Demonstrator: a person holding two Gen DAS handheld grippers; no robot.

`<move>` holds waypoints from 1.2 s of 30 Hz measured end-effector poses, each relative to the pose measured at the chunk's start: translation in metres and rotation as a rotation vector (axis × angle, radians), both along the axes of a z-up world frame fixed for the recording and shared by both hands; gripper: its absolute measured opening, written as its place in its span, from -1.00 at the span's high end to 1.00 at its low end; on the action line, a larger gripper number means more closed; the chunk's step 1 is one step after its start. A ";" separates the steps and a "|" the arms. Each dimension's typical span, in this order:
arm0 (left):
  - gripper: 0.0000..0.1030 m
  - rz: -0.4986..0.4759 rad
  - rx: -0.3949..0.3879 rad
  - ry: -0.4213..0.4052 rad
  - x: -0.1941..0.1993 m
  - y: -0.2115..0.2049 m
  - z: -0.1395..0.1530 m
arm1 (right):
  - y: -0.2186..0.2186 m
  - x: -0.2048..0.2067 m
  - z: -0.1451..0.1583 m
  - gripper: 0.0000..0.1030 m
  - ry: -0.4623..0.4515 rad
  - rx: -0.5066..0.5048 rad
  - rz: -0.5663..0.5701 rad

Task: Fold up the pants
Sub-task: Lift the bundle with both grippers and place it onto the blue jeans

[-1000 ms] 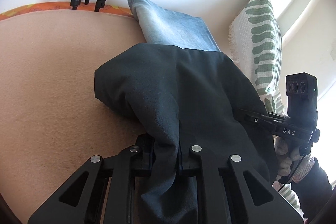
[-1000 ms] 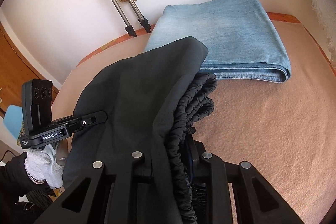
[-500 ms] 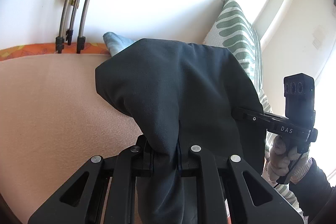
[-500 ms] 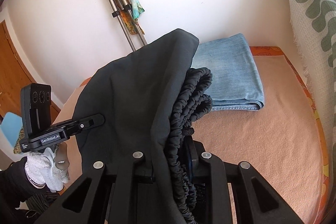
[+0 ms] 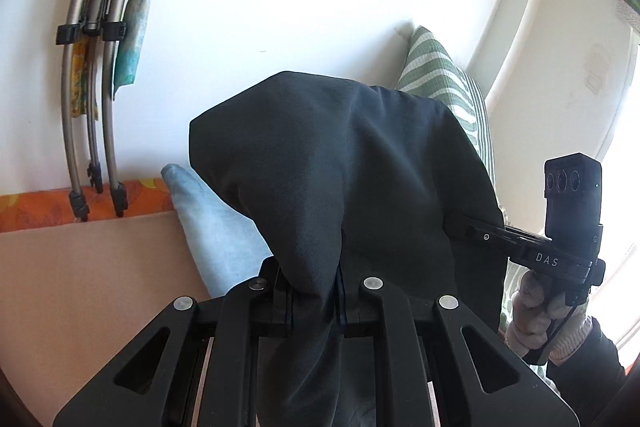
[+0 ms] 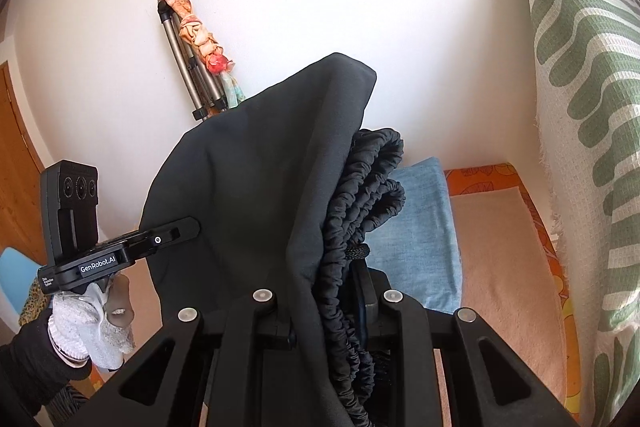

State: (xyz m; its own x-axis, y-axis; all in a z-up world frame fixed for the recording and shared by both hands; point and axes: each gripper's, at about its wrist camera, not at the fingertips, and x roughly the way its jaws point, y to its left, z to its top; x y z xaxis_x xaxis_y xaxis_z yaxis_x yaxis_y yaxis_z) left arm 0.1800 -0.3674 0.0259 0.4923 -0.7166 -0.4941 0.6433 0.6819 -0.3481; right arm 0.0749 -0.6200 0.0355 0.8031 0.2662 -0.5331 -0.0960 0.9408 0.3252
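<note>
The dark grey pants (image 5: 360, 179) hang folded between both grippers, lifted above the bed. My left gripper (image 5: 314, 291) is shut on a bunched edge of the cloth. My right gripper (image 6: 332, 301) is shut on the gathered elastic waistband (image 6: 360, 195) of the pants (image 6: 256, 195). The right gripper also shows in the left wrist view (image 5: 520, 243), its tips hidden in the cloth. The left gripper shows in the right wrist view (image 6: 160, 237), likewise buried in the cloth.
A folded pair of light blue jeans (image 6: 420, 227) lies on the peach bed cover (image 6: 500, 267) by the wall; it also shows in the left wrist view (image 5: 216, 227). A green-striped pillow (image 6: 588, 127) stands at the right. A folded tripod (image 5: 92, 107) leans on the wall.
Both grippers have risen and tilted upward with the pants in them. The pants have come up off the bed and now cover most of the jeans from view.
</note>
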 end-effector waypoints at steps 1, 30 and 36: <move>0.75 0.006 0.008 -0.008 0.009 -0.006 0.002 | -0.006 0.010 0.000 0.63 -0.001 0.015 -0.003; 0.62 0.211 0.210 0.040 0.153 -0.040 -0.073 | -0.077 0.186 -0.085 0.10 0.192 -0.183 -0.131; 0.62 0.245 0.219 0.048 0.145 -0.020 -0.070 | -0.075 0.167 -0.072 -0.10 0.160 -0.216 -0.203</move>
